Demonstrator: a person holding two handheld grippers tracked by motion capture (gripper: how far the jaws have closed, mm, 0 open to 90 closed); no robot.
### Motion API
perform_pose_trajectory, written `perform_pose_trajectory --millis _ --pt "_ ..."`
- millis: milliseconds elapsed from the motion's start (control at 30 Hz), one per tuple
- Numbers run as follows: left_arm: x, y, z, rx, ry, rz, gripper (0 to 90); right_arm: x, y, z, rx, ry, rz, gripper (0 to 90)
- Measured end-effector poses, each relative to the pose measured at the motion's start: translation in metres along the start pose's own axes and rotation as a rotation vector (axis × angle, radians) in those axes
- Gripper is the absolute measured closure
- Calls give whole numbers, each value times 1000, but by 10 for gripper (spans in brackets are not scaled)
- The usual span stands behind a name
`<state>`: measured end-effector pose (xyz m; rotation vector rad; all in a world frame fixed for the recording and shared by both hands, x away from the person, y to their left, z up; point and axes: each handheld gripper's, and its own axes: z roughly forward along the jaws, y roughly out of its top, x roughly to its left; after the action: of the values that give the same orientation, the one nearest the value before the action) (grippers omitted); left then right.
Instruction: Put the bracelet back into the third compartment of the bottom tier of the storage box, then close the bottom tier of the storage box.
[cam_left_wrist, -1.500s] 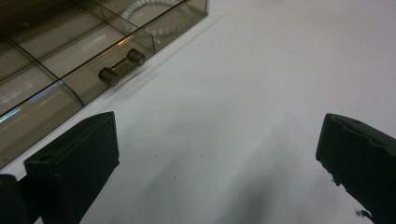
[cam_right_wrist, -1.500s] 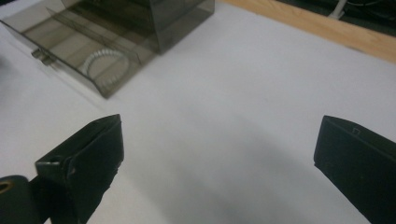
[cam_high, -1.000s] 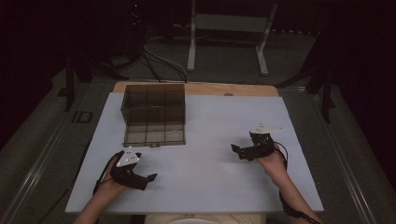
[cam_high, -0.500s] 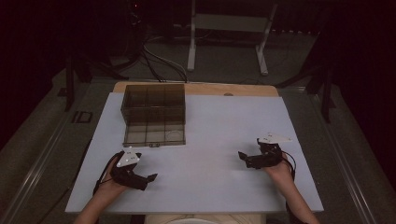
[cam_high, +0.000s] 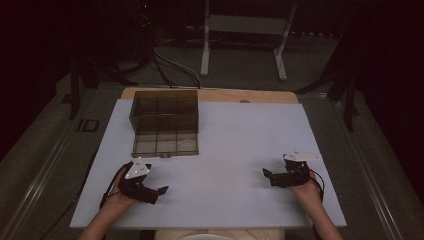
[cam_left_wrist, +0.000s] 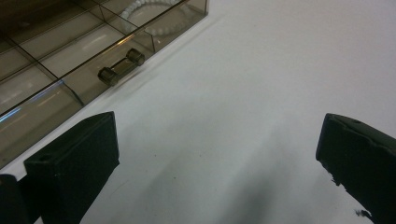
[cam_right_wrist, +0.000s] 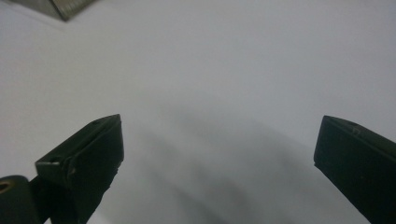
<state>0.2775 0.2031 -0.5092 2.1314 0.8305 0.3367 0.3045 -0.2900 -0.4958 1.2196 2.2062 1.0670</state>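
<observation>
The left gripper (cam_high: 159, 191) rests low on the white counter (cam_high: 235, 145) with its fingers (cam_left_wrist: 74, 161) spread wide and nothing between them. The right gripper (cam_high: 268, 175) sits well apart on the other side, its fingers (cam_right_wrist: 88, 154) equally wide and empty, only bare counter ahead of them.

The thing nearest the work is a smoky transparent compartment box (cam_high: 165, 122). It stands ahead of the left fingers and a little to their outer side, near but not touching. In the left gripper view its front wall carries a small clear latch (cam_left_wrist: 121, 67) with dark ends, just beyond the left finger's tip. A ring of white beads (cam_left_wrist: 156, 16), probably a bracelet, lies in the corner compartment beyond the latch. From the right fingers the box is far off.

As a judgement, the handling has either not begun or is already over: both grippers are free, the beads lie inside the box, and nothing else waits on the counter. Whether the lid is shut I cannot tell.

No brand, label or readable writing shows on the box or the grippers.
</observation>
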Motion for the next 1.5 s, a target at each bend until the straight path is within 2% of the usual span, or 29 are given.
perform_pose_trajectory --millis 300,533,1200,1500 --pt "0 0 0 2 -1 4 7 3 -10 -4 14 -13 5 13" --pt "0 0 0 3 -3 2 7 6 -17 -6 31 -20 -15 13" --pt "-2 1 0 3 -10 13 7 6 -17 -7 15 -18 -19 13" --pt "-8 9 -2 -19 -57 24 7 7 -16 -6 16 -14 -21 13"
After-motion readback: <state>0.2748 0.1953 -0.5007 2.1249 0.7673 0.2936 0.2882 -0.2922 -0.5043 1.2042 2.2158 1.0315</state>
